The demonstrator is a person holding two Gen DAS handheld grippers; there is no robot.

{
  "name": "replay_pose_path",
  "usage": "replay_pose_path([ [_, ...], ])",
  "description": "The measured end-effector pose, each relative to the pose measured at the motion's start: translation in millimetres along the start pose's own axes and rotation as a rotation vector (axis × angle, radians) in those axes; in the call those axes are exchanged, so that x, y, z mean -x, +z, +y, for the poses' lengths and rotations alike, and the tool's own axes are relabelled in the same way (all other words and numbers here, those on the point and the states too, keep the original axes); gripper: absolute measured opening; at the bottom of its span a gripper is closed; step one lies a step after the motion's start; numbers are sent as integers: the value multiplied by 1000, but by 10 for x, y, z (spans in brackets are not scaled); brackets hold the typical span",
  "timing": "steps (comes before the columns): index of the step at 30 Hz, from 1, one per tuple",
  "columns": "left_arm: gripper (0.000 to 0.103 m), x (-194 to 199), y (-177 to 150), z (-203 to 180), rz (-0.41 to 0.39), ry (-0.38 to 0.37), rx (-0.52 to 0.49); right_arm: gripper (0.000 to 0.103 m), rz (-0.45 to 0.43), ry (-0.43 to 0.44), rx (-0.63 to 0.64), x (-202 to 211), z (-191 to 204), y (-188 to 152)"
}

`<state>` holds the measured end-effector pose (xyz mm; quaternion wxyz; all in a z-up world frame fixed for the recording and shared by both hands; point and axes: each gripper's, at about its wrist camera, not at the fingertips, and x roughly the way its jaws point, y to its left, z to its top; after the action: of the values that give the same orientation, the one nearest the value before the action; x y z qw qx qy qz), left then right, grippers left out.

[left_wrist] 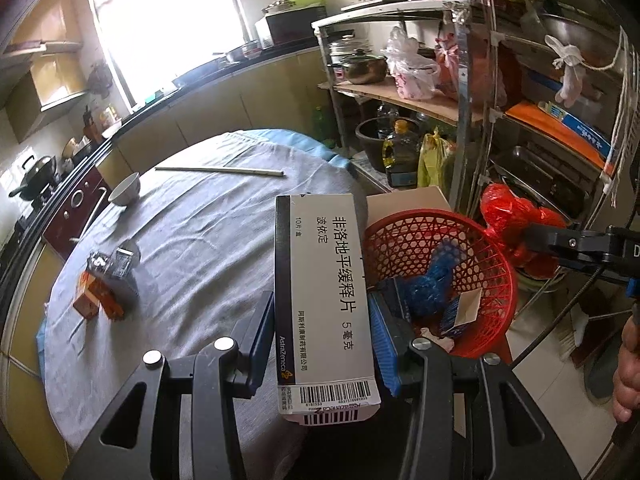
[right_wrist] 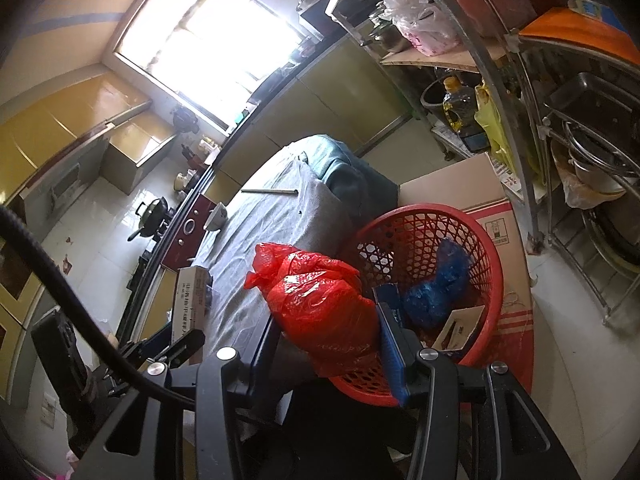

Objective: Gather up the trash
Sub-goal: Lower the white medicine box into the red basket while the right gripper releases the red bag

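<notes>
1. While I scan from the left of the left wrist view, I see loose litter on the grey tablecloth [left_wrist: 192, 248]: an orange carton [left_wrist: 96, 300] with a crumpled foil packet [left_wrist: 116, 264] just beside it, and farther back a white bowl [left_wrist: 126, 189] and a thin stick [left_wrist: 220, 171].
2. In the middle, my left gripper [left_wrist: 320, 320] is clamped on a white medicine box [left_wrist: 324, 300], pads pressing both long sides, the box near the basket rim.
3. To the right, the red mesh basket [left_wrist: 492, 248] sits on a cardboard carton [right_wrist: 460, 184] beside the table edge; it already holds a blue bag [left_wrist: 436, 284] and a small card packet [left_wrist: 466, 306].
4. Farthest right, my right gripper [right_wrist: 328, 320] is squeezed narrow on a red plastic bag [right_wrist: 320, 300], which hangs at the basket's near rim.
5. I judge this the drop-off step: both pieces need carrying over the basket opening before I let go, one at a time so the hands do not collide. The litter on the cloth is not yet collected.
</notes>
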<state>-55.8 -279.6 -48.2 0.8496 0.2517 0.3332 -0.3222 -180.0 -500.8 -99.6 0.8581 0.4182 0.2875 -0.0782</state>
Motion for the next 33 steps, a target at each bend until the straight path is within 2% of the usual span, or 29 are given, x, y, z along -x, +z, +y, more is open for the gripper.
replay_pose_path([
  [6, 48, -74, 107, -108, 5, -31, -24, 50, -24, 12, 1, 4, 3, 84],
  [15, 48, -397, 371, -137, 74, -206, 18, 51, -61, 5, 7, -37, -5, 289],
  [22, 49, -555, 498, -271, 97, -291, 11, 52, -91, -17, -26, -91, -144, 443],
  [27, 50, -661, 470, -368, 135, -290, -13, 52, -86, -34, -58, -150, -261, 479],
  [33, 53, -656, 383, -251, 160, -282, 9, 52, -72, -49, -73, -127, -329, 410],
])
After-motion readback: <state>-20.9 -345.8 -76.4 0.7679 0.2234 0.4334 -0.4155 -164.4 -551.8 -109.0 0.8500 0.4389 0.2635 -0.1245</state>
